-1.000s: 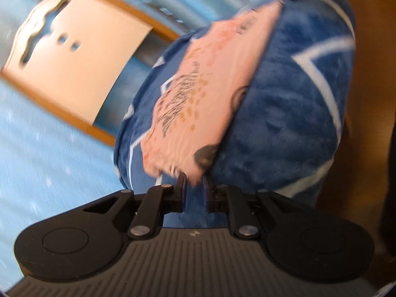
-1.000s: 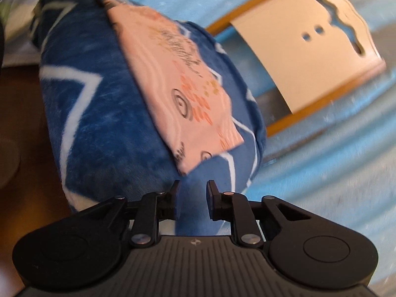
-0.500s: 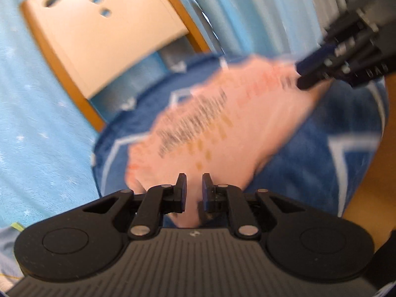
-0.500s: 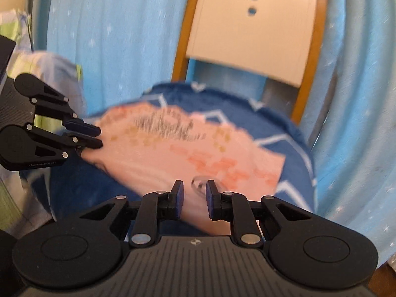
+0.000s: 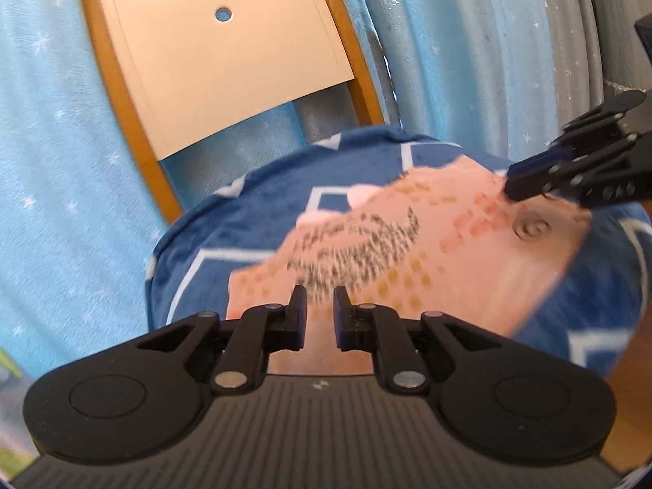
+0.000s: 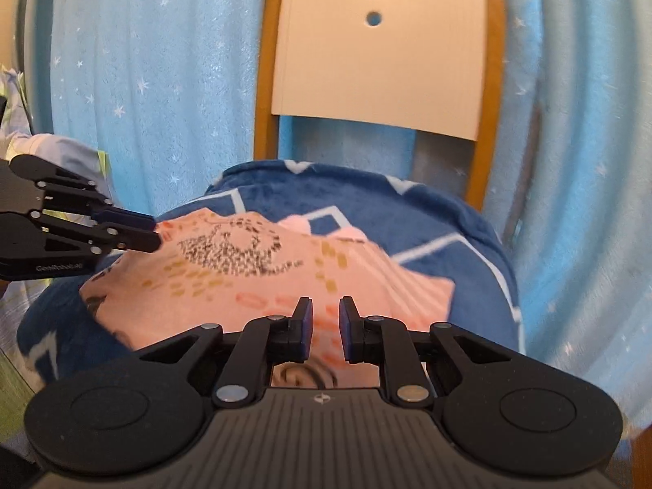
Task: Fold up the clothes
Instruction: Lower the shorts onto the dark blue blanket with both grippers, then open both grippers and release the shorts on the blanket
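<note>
The left claw [image 5: 319,313] points forward with its jaws a narrow gap apart. The right claw [image 6: 326,323] sits likewise, angled in from the opposite side, nearly closed.

Readable text: small pale lettering on the side of the left gripper [image 6: 153,232], seen in the right wrist view; it seems to read "GenRobot.ai", though the last letters are blurred. The dark marks on the pink cloth [image 6: 252,269] form a speckled pattern, not legible words, in both views.
</note>
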Tool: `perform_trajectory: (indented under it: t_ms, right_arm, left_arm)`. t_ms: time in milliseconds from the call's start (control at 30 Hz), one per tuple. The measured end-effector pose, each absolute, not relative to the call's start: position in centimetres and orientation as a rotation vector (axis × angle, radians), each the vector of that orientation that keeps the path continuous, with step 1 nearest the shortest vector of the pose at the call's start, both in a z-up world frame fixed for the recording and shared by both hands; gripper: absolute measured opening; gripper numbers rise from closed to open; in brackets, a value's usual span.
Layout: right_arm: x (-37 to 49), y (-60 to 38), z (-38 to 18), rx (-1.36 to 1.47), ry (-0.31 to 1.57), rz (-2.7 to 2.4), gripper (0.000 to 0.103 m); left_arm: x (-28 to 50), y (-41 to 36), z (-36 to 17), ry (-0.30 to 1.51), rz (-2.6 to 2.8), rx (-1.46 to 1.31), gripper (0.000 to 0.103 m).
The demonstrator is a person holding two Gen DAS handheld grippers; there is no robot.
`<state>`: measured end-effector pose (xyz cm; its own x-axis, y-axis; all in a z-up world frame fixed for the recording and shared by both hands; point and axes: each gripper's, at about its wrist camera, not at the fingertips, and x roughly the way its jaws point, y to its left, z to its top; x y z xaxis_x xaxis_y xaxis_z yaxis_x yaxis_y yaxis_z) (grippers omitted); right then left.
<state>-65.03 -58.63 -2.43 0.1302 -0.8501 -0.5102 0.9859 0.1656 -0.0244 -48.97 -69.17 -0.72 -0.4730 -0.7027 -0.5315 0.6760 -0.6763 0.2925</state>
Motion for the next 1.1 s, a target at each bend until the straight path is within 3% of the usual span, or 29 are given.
perform_trajectory:
  t_ms: [233, 400, 567, 733, 767, 800, 833, 933, 1100]
  right_arm:
    - [-65.9, -65.2, -4.9, 0.394, 0.576, -1.383, 0.016]
    - [-70.4, -64.5, -4.1, 0.491, 0.384, -1.433, 0.034]
    - [-74.6, -64.2, -4.9, 0.625, 0.269, -1.478, 0.040]
    - [-75.9, -64.8, -6.1, 0.690, 0.218, -1.431, 0.041]
    - [-75.7, -65.0, -6.2, 0.689, 0.225, -1.425, 0.033]
    - [-75.6, -65.3, -6.3, 0.690, 0.236, -1.427, 0.007]
    - [-75.5, -65.1, -6.0, 0.680, 0.228, -1.428, 0.004]
    - [-75.2, -64.4, -4.7, 0.606, 0.209, -1.455, 0.003]
    - [-75.0, -65.5, -4.8, 0.594, 0.257, -1.487, 0.002]
  left_arm:
    - [-49.5, -73.0, -3.7, -0.057, -2.115, 0.907, 0.011]
    - [-45.7, -76.3, -2.7, 0.204, -2.123, 0.758, 0.024]
    - [-44.1, -79.7, -2.3, 0.474, -2.116, 0.666, 0.028]
    - [-44.5, -80.8, -3.1, 0.609, -2.144, 0.643, 0.028]
    - [-44.5, -80.7, -3.2, 0.609, -2.148, 0.632, 0.023]
    - [-44.5, -80.4, -3.2, 0.594, -2.154, 0.621, 0.008]
    - [-44.5, -80.2, -3.2, 0.579, -2.160, 0.610, 0.002]
    - [-43.7, -79.1, -2.1, 0.481, -2.170, 0.514, 0.002]
    - [-43.6, -80.5, -2.9, 0.521, -2.136, 0.497, 0.001]
